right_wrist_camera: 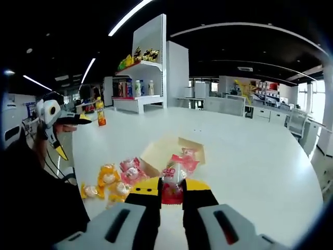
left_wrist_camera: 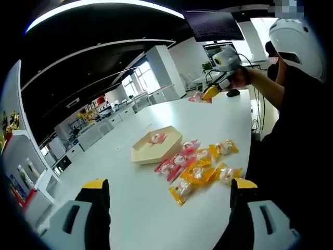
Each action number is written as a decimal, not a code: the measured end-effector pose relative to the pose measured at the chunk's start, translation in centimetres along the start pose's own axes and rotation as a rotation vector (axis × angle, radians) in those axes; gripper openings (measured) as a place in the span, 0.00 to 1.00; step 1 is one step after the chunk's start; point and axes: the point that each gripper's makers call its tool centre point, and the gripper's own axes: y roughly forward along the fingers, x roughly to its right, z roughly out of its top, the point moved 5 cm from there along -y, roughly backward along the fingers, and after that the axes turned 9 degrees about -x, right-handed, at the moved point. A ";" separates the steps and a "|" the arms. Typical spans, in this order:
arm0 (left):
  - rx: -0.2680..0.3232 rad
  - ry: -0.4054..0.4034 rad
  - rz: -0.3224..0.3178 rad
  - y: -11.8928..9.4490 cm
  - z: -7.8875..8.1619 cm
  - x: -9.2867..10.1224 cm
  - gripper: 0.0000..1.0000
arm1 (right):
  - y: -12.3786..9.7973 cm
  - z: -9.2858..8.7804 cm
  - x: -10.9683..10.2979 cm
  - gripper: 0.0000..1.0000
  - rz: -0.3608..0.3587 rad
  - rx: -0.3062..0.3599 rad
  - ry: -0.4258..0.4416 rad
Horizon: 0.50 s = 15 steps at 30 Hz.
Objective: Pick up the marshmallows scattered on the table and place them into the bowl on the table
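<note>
One red marshmallow packet (right_wrist_camera: 175, 179) is pinched between the nearly closed jaws of the right gripper (right_wrist_camera: 171, 197), held above the white table (right_wrist_camera: 250, 156) with the beige bowl (right_wrist_camera: 171, 151) just behind it, so the step in hand appears to be the carry to the bowl. The next move probably asks for bringing the packet over the bowl's rim and then opening the jaws to drop it. The left gripper (left_wrist_camera: 169, 190) has its jaws wide apart and holds nothing; it hovers near the table's edge, in front of the remaining packets (left_wrist_camera: 200, 166), red and yellow ones, which lie in a cluster just beside the bowl (left_wrist_camera: 156, 146). The left gripper view shows that one packet (left_wrist_camera: 156, 138) is already inside the bowl, while in the right gripper view the held packet covers part of the bowl. The right gripper view also shows a shelf with bottles (right_wrist_camera: 138, 88) beyond the table's far edge.
</note>
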 end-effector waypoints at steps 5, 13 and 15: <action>0.001 -0.001 0.000 0.0 0.0 -0.1 0.95 | 1.5 1.4 -0.3 0.12 0.020 -0.002 -0.026; 0.009 -0.002 0.011 -0.2 0.1 -0.5 0.95 | 4.0 3.9 0.2 0.12 0.054 -0.001 -0.060; 0.015 -0.002 0.012 -0.3 0.2 -0.6 0.95 | 4.7 4.4 -0.2 0.12 0.059 -0.008 -0.075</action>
